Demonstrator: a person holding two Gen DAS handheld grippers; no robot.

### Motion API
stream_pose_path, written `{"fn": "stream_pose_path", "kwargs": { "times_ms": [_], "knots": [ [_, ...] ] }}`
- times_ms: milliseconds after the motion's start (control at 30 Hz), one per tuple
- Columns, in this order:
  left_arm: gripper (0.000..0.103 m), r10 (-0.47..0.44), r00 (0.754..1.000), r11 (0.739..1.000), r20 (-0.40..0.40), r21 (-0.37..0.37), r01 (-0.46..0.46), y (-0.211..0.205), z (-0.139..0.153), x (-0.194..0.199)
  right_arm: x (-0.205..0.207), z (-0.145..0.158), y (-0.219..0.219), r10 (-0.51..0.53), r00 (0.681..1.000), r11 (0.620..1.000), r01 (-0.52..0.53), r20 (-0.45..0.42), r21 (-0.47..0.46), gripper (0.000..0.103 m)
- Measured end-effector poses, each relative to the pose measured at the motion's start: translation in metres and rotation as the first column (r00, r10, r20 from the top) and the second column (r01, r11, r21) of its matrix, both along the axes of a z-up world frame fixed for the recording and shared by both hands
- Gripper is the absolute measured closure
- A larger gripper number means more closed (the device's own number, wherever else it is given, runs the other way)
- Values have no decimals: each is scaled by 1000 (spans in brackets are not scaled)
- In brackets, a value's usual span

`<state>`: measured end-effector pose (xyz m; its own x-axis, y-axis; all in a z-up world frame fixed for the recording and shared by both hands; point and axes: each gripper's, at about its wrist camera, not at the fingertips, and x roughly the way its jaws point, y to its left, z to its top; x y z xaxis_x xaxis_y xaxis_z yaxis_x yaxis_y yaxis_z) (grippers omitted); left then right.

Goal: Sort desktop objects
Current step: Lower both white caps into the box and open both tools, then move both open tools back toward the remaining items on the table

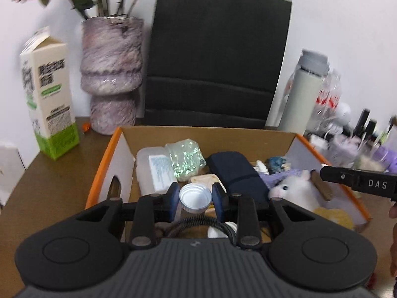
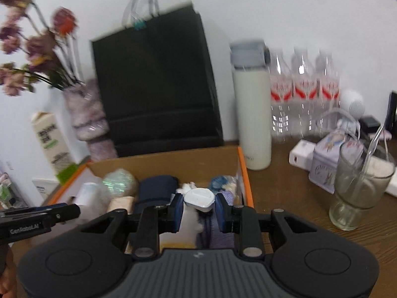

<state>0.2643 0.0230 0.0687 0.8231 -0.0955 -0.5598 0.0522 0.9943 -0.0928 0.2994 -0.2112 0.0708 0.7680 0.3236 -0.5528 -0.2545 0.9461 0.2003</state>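
Note:
My left gripper (image 1: 195,199) is shut on a white ribbed bottle cap (image 1: 194,197) and holds it over the near part of an orange-rimmed cardboard box (image 1: 103,166). My right gripper (image 2: 199,208) is shut on a small white rounded-square case (image 2: 199,199) above the box's right end (image 2: 244,171). The box holds a dark blue pouch (image 1: 234,171), a clear plastic container (image 1: 151,171), a shiny crumpled wrapper (image 1: 184,157) and a white plush hamster (image 1: 296,191). The right gripper's finger (image 1: 357,181) shows at the right of the left wrist view.
Behind the box stand a black paper bag (image 1: 215,57), a purple vase with dried flowers (image 1: 111,74) and a milk carton (image 1: 47,94). A white thermos (image 2: 251,104), water bottles (image 2: 304,92), a small tin (image 2: 327,166) and a glass with a straw (image 2: 357,188) stand right of the box.

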Motion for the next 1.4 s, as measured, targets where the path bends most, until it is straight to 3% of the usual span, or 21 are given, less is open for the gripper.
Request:
{"fn": "stream_pose_path", "kwargs": {
  "times_ms": [233, 267, 400, 533, 633, 733, 1033, 1267, 1400],
  "knots": [
    [73, -32, 998, 999, -52, -20, 31, -7, -19, 25, 16, -23, 6, -29, 999, 998, 28, -18, -51, 75],
    [70, -36, 997, 999, -61, -18, 35, -7, -21, 27, 16, -23, 4, -32, 999, 999, 31, -13, -42, 68],
    [41, -51, 998, 998, -29, -25, 50, -6, -19, 22, 13, -14, -2, -39, 999, 999, 39, 8, -7, 61],
    [28, -57, 998, 994, -9, -94, 55, 3, 2, 7, -3, 6, -5, -37, 998, 999, 37, 59, 12, 59],
    [19, -62, 998, 982, 21, -180, 65, 16, 22, -10, -20, 24, -4, -19, 995, 1000, 18, 100, 18, 45],
    [12, -36, 999, 979, 18, -200, 39, 23, 39, -26, -39, 39, 0, 14, 992, 1000, -14, 126, -8, 41],
    [2, 0, 999, 995, 54, -100, 5, 17, 57, -107, -108, 48, -1, 41, 993, 999, -39, 108, -23, 31],
    [0, 14, 999, 1000, 43, 2, -14, -10, 11, -202, -191, 12, -12, 34, 997, 997, -29, 74, -72, 31],
    [0, 28, 999, 998, 39, 46, -30, -27, -15, -249, -248, -15, -18, 48, 992, 992, -33, 119, -123, 31]
  ]
}}
